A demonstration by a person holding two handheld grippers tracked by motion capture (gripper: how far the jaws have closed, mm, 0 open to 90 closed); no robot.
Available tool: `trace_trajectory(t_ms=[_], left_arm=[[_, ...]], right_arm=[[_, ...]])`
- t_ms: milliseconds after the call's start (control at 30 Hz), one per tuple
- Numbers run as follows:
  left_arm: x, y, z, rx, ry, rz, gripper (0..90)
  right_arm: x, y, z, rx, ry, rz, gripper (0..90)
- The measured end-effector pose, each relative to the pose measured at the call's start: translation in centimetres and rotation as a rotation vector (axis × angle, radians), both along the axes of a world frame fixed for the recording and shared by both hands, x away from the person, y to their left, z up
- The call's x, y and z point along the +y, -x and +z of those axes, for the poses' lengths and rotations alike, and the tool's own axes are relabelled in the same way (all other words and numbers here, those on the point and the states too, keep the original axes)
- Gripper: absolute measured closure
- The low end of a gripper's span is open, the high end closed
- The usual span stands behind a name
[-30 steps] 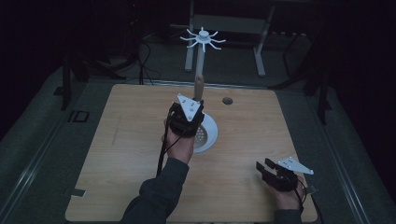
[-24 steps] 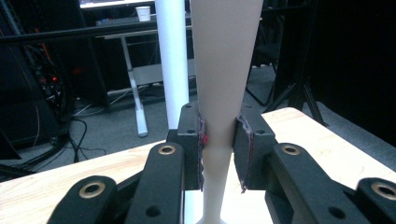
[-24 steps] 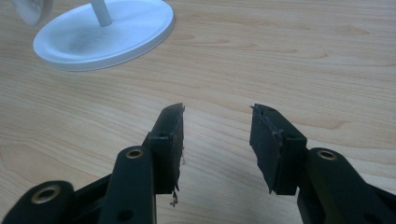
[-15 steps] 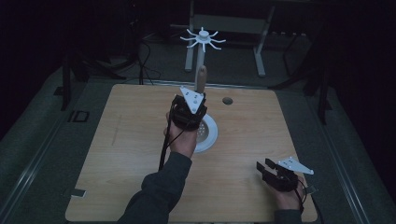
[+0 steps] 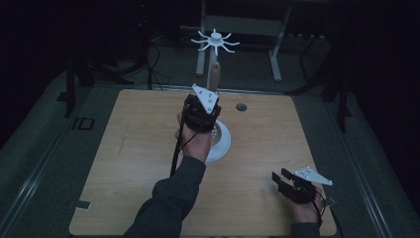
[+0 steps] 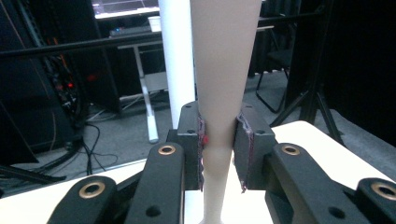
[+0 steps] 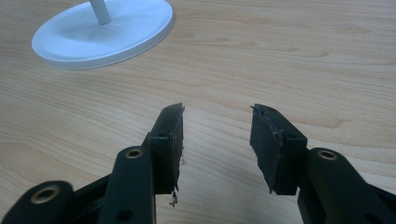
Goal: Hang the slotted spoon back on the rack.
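A white stand rises from the table's middle: round base point(image 5: 221, 144), thin pole, spoked top point(image 5: 215, 40). My left gripper point(image 5: 210, 102) hangs above the base, beside the pole, and is shut on a tan tapered piece point(image 5: 214, 74) that points upward. In the left gripper view the jaws point(image 6: 219, 128) pinch that tan piece point(image 6: 223, 70) near its narrow lower part, with the white pole point(image 6: 175, 56) just behind it. My right gripper point(image 5: 278, 177) lies low at the table's front right, open and holding nothing; its pads point(image 7: 170, 135) sit over bare wood.
The wooden table point(image 5: 129, 148) has a small round hole point(image 5: 241, 106) at the back right of the stand. The stand's base point(image 7: 100, 35) lies ahead and left of the right gripper. Cables and metal frame legs stand on the dark floor behind.
The left gripper has risen and moved slightly away with the tan piece, which now reaches higher along the pole. The right gripper has stayed put.
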State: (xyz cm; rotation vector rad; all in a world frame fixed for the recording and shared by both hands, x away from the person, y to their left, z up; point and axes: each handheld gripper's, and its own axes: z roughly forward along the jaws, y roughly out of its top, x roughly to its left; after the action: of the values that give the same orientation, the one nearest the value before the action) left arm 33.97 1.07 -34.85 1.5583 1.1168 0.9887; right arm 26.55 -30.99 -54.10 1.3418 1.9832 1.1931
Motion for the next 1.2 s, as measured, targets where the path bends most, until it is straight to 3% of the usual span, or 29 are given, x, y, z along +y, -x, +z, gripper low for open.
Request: trace_trajectory(t_ms=[233, 600, 1200], left_arm=[[-0.2, -0.2, 0.4, -0.007, -0.013, 0.017, 74.2], [-0.4, -0.5, 1.4, -0.015, -0.001, 0.039, 74.2], [-0.4, -2.6, 2.0, 0.040, -0.028, 0.069, 74.2]], right_arm=[[0.0, 0.0, -0.1, 0.000, 0.006, 0.000, 53.8], [0.0, 0.1, -0.1, -0.002, 0.015, -0.003, 53.7], [-0.1, 0.1, 0.0, -0.001, 0.012, -0.004, 53.5]])
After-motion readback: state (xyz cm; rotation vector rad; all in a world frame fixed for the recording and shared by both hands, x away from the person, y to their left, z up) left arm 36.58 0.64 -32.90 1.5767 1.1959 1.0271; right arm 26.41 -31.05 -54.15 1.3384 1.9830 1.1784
